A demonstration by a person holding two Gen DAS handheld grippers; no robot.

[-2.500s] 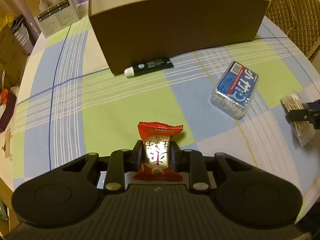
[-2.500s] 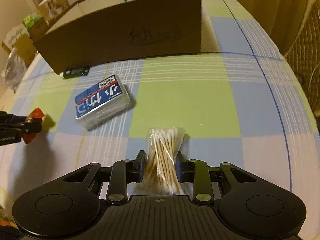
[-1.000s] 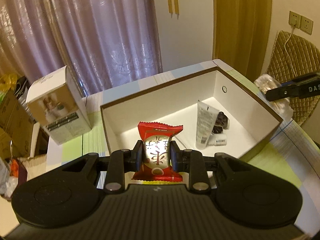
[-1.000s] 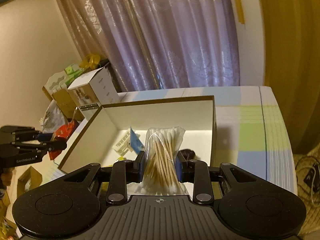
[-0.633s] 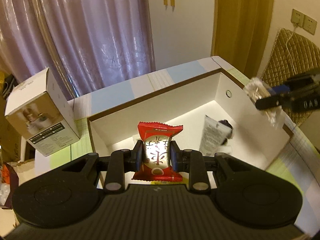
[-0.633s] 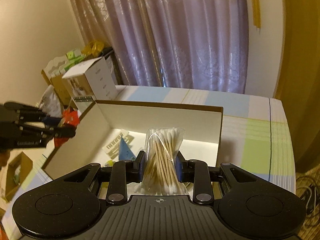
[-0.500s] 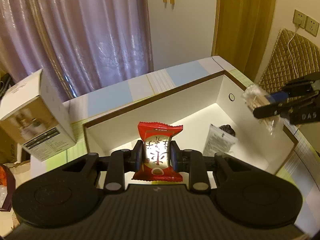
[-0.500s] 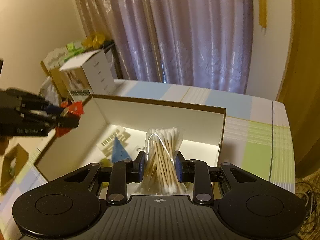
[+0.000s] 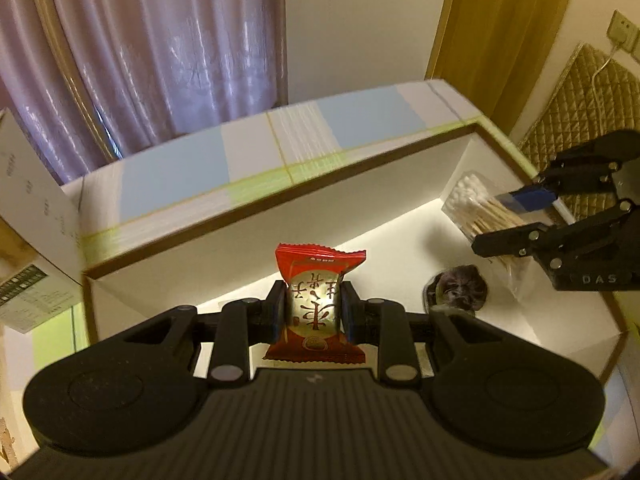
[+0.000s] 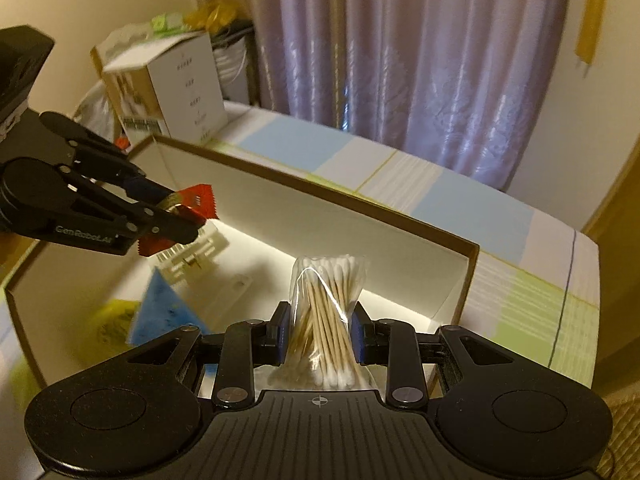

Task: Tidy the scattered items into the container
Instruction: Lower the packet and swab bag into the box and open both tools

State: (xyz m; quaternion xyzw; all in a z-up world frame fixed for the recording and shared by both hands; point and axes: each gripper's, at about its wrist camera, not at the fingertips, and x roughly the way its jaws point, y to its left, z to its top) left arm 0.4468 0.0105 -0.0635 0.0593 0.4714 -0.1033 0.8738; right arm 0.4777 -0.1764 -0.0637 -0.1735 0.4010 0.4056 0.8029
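Note:
My left gripper [image 9: 313, 305] is shut on a red snack packet [image 9: 318, 300] and hangs over the open brown box [image 9: 260, 216] with its white inside. My right gripper [image 10: 320, 330] is shut on a clear bag of cotton swabs [image 10: 326, 316], also above the box [image 10: 320, 196]. In the left wrist view the right gripper [image 9: 516, 220] reaches in over the box's right end with the swab bag [image 9: 482, 210]. The right wrist view has the left gripper [image 10: 176, 216] over the left end with the packet [image 10: 192, 208].
Inside the box lie a dark wrapped item [image 9: 456, 290], a white plastic rack [image 10: 192, 252], a blue triangular pouch [image 10: 160, 312] and something yellow [image 10: 116, 316]. A white carton [image 10: 176, 84] stands beyond the box's left end. Purple curtains [image 10: 400, 48] hang behind the checked table [image 10: 500, 216].
Both grippers have moved lower and further in over the box, each still holding its item. The right gripper with the swabs has come in over the box's right end.

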